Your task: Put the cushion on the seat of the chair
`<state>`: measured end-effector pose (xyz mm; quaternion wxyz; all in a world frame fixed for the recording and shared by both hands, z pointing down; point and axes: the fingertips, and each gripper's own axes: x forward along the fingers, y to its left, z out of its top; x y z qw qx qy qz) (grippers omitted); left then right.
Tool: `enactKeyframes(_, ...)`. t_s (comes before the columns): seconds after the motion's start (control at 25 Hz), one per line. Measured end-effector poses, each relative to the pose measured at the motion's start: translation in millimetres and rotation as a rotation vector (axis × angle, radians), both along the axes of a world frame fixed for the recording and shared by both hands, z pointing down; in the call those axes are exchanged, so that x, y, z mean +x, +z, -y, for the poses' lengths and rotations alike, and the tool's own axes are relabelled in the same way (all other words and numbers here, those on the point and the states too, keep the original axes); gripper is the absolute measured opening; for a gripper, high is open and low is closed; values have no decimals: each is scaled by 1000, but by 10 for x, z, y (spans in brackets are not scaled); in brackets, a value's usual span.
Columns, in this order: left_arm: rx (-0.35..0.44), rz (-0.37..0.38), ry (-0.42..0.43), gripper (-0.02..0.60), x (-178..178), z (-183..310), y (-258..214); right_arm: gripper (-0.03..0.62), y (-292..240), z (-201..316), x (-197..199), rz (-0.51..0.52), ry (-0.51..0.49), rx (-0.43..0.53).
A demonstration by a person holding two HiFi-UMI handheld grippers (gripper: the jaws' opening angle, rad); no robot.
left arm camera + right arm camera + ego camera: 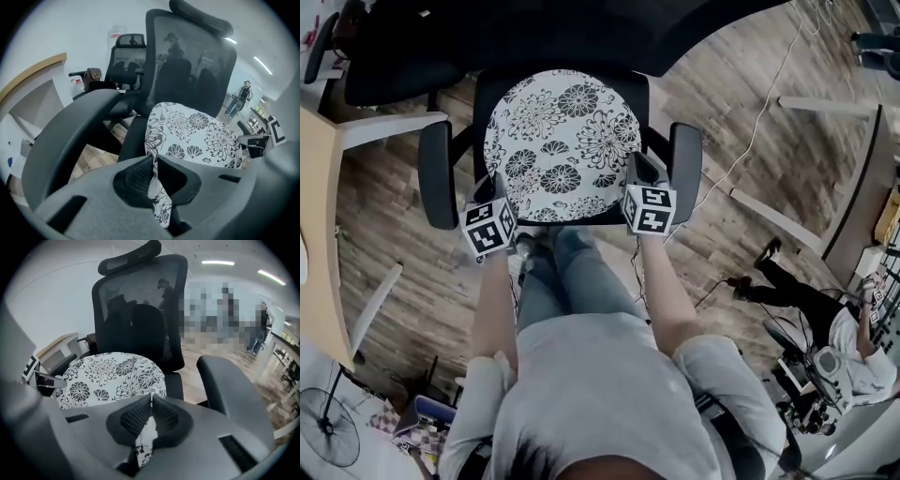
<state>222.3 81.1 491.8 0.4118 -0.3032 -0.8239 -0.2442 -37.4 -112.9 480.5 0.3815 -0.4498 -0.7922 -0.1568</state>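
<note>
A round white cushion [561,142] with black flower print hangs over the seat of a black office chair [682,159], held by its near edge at both sides. My left gripper [504,204] is shut on the cushion's near-left edge; the fabric [154,185] is pinched between its jaws. At the near-right edge my right gripper [637,192] is shut on the cushion too, with fabric [146,434] running down between its pads. The cushion [112,376] lies tilted in front of the mesh backrest [140,310]. Most of the seat is hidden under it.
The chair's armrests [438,176] flank the cushion on both sides. A second black chair [384,66] and a wooden desk [319,225] stand at the left. A cable [759,122] runs over the wooden floor at right, where another person [825,319] sits.
</note>
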Motion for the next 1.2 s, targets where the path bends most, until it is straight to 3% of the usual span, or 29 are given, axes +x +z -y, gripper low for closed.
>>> enactKeyframes(0.32,27,-63,35,21,-15,-39,387,17,475,8,-94,-29,-3,84)
enactKeyframes(1.2,1,-132,43,21,39,-137,850,17,1116,23,-199,-52,-15,147)
